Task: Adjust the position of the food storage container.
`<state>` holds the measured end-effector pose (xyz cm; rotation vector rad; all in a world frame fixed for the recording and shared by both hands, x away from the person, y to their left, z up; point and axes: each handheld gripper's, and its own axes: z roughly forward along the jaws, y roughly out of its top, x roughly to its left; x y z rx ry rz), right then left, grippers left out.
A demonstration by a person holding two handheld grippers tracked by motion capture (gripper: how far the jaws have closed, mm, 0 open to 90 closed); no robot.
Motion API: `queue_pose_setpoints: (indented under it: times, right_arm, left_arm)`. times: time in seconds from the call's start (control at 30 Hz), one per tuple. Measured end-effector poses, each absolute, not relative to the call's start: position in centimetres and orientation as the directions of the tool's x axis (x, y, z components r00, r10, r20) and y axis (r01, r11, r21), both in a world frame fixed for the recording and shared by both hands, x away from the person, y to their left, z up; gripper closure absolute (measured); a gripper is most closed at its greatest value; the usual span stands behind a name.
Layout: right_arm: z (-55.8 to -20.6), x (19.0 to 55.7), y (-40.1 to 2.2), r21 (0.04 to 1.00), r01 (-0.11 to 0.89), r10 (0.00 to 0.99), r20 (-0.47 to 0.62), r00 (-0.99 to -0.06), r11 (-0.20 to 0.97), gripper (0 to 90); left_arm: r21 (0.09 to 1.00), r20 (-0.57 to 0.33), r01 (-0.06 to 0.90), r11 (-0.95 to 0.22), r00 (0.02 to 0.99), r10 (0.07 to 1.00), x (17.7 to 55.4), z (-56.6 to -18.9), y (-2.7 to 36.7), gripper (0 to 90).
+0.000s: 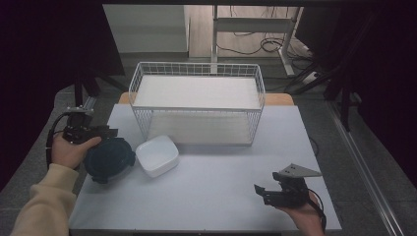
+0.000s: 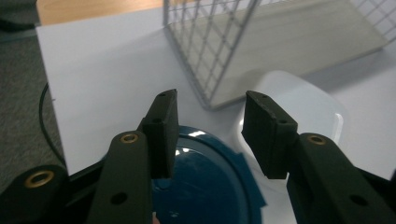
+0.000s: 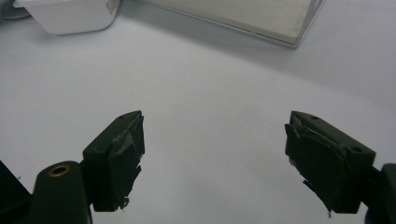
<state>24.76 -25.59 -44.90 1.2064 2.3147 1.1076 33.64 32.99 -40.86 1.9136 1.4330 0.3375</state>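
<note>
At the table's left edge the left gripper (image 1: 101, 135) hovers with jaws spread over a dark blue lid (image 1: 109, 160), which lies flat touching the white square bowl (image 1: 157, 155) in front of the white wire basket (image 1: 196, 103); nothing is pinched yet. If the jaws close here, one could catch the bowl's rim, since lid and bowl touch, and shove the bowl toward the basket; a flat lid may also slip from the pads, or slide off the near table edge. The right gripper (image 1: 268, 192) hangs spread and empty, well apart, over bare table (image 1: 221, 196); too far to steady anything.
</note>
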Motion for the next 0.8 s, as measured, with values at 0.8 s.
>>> queue_pose_setpoints:
  times: [0.8]
  right_arm:
    - [-45.6,24.9,-25.7,0.732,0.576,0.809,0.059,-0.585,0.364,19.8]
  left_arm:
    - [0.486,-0.139,0.864,-0.131,0.224,0.965,39.6,-46.3,36.3,90.0]
